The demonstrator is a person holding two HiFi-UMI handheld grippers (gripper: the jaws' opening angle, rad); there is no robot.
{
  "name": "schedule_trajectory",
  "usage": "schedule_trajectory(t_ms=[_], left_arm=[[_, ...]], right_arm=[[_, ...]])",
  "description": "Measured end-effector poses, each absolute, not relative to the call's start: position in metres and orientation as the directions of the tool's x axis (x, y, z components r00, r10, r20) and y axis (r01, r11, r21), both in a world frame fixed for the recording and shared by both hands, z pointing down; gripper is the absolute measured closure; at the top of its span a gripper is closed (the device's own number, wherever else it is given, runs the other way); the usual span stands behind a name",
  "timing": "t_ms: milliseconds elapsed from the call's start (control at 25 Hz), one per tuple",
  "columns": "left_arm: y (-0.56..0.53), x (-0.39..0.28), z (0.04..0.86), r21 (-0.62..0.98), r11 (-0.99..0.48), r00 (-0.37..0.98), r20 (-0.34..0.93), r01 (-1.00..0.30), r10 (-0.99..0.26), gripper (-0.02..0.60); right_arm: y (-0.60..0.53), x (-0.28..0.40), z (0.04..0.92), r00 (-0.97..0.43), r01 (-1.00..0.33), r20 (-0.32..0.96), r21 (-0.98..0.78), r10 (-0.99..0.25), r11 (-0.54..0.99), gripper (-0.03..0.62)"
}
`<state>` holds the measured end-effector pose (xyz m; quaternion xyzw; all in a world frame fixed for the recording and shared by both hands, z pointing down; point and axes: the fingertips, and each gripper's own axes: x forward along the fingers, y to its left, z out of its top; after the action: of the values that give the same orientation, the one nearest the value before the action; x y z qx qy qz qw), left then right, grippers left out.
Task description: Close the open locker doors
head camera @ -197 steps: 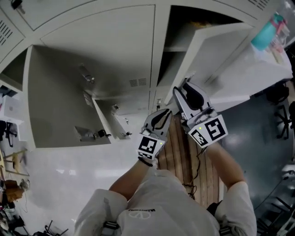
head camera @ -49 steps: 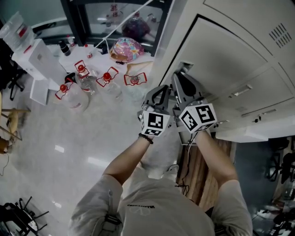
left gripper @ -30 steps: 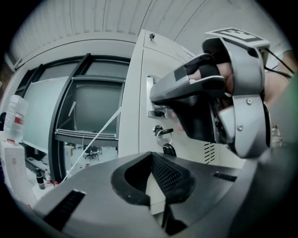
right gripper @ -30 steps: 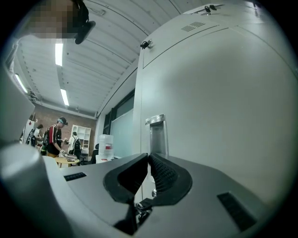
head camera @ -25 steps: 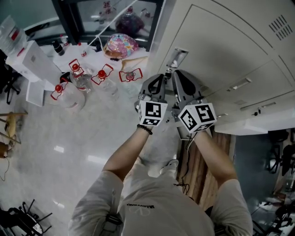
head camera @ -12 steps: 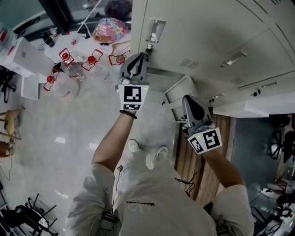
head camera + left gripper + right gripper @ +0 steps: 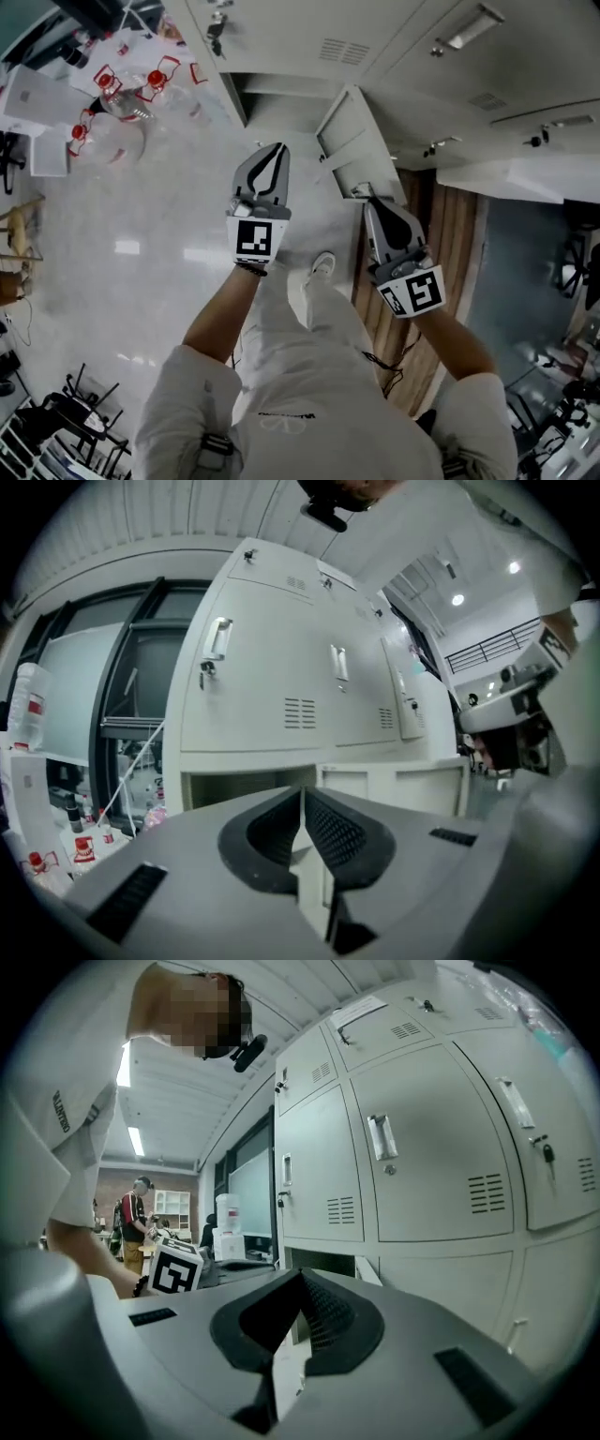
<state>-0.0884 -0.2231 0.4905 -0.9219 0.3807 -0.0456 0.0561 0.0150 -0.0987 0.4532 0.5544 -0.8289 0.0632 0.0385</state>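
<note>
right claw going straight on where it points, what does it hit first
Most likely the open locker door, just ahead of the right claw; depth is unclear, so it may pass beside.

The locker bank [image 7: 394,37] runs along the top of the head view, and one low door [image 7: 349,141] stands swung out from it toward the person. The left gripper [image 7: 277,150] lies left of that door, the right gripper [image 7: 373,202] close by its near end. Bottles [image 7: 122,89] stand on the floor [image 7: 141,234] at far left. The person's shoe [image 7: 322,267] sits between the grippers, with a plank strip [image 7: 417,272] to its right.
</note>
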Motion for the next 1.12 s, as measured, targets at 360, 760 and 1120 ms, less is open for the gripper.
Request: schedule_trajectory(t_ms=[360, 760, 1120], left_arm=[[-0.105, -0.016, 0.614, -0.053, -0.794, 0.773, 0.200, -0.605, -0.602, 0.575], [-0.078, 0.047, 0.694, -0.014, -0.816, 0.790, 0.238, -0.578, -0.565, 0.507], [-0.087, 0.089, 0.709, -0.035, -0.706, 0.677, 0.251, -0.708, -0.692, 0.324]], right_arm=[[-0.041, 0.049, 0.555, -0.395, -0.919, 0.212, -0.104, -0.894, 0.381, 0.583], [-0.027, 0.103, 0.627, -0.289, -0.955, 0.226, -0.142, -0.930, 0.262, 0.583], [-0.021, 0.121, 0.654, -0.236, -0.968, 0.252, -0.148, -0.939, 0.204, 0.583]])
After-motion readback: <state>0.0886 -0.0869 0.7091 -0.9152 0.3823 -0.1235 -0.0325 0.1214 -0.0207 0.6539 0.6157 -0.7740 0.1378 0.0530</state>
